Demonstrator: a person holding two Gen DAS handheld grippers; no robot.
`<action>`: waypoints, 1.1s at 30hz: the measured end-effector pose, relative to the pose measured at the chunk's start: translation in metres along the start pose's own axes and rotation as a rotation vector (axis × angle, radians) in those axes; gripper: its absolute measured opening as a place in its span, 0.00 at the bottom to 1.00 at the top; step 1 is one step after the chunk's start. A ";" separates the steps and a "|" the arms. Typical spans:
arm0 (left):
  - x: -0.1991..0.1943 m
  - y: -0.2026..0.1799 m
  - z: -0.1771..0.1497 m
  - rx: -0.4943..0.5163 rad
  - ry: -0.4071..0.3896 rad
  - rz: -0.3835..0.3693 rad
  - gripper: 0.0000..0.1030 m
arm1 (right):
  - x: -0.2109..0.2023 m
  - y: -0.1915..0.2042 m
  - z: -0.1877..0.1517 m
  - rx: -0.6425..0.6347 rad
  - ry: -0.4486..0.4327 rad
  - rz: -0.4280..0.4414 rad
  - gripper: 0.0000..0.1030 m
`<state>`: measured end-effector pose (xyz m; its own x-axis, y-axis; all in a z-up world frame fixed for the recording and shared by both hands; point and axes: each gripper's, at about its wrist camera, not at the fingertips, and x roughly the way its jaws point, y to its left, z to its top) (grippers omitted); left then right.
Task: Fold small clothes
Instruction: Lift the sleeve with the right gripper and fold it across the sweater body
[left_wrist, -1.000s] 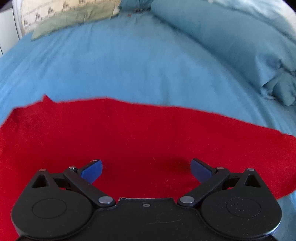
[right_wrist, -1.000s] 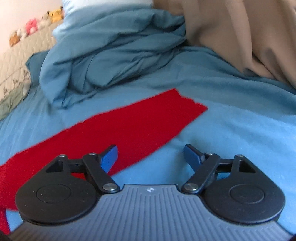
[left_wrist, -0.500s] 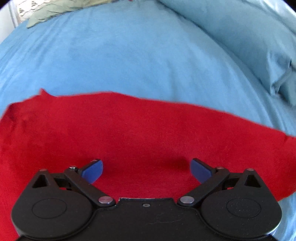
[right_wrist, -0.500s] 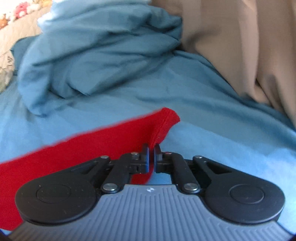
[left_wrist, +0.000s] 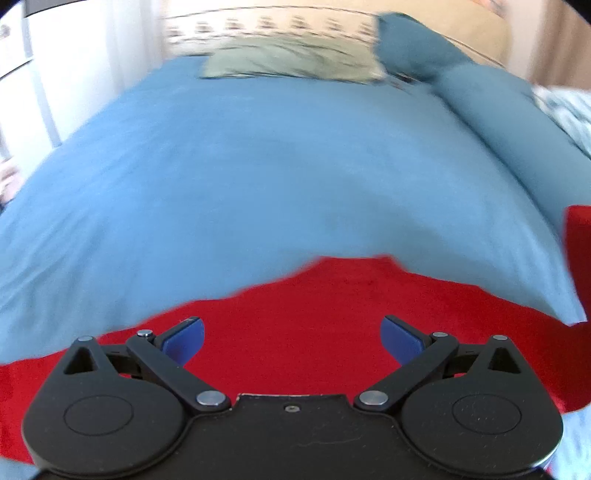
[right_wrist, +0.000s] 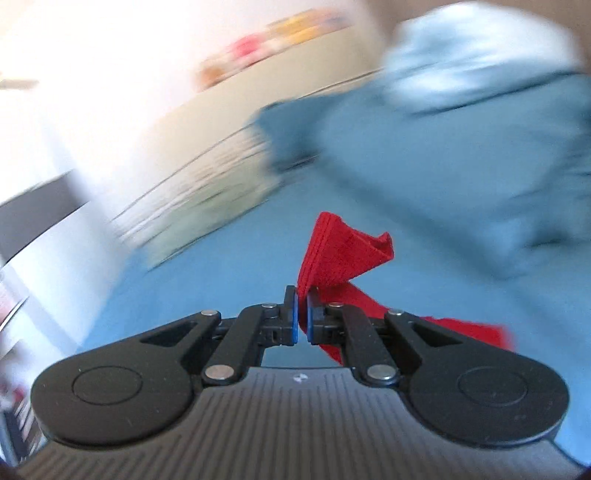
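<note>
The red cloth (left_wrist: 325, 317) is lying spread on the blue bed (left_wrist: 258, 166), and it is the landmark for everything here. The left hand-held gripper (left_wrist: 291, 338) is hovering directly over the near part of the cloth with its blue pads (left_wrist: 183, 338) spread wide, gripping nothing. Seen from this gripper, the cloth's long axis is running side to side, crossing the line of the fingers, and its far edge is lying just ahead of them against the bare sheet.

The right hand-held gripper (right_wrist: 301, 319) is pressed together on one end of the red cloth (right_wrist: 340, 258), with the pinched corner standing up in a crumpled peak above the fingers and the rest trailing down and away to the right. That view is heavily blurred, so how high the end is being lifted off the bed cannot be told with confidence; a strip of red at the far right edge of the left view may be that raised end.

Judging from this, a fold along the length is under way: the right hand is nearer the end to be carried, and the coming move turns on bringing that end across the cloth's long axis toward the part beneath the left gripper, which looks placed to pin or catch it. A bunched blue duvet (right_wrist: 461, 147) is lying beyond the cloth, clear of the fold.
</note>
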<state>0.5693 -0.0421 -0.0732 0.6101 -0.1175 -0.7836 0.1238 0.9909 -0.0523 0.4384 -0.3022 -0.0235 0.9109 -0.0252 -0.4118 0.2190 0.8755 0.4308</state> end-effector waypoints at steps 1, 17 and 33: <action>0.000 0.017 -0.003 -0.021 -0.005 0.012 1.00 | 0.015 0.024 -0.020 -0.048 0.043 0.061 0.19; 0.019 0.081 -0.073 -0.133 0.082 -0.099 0.99 | 0.066 0.098 -0.223 -0.573 0.360 0.181 0.54; 0.069 -0.011 -0.065 -0.172 0.101 -0.169 0.35 | -0.046 -0.053 -0.179 -0.415 0.304 -0.351 0.95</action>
<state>0.5588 -0.0568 -0.1672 0.5100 -0.2835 -0.8121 0.0771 0.9554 -0.2851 0.3226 -0.2611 -0.1716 0.6557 -0.2607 -0.7086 0.2775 0.9560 -0.0950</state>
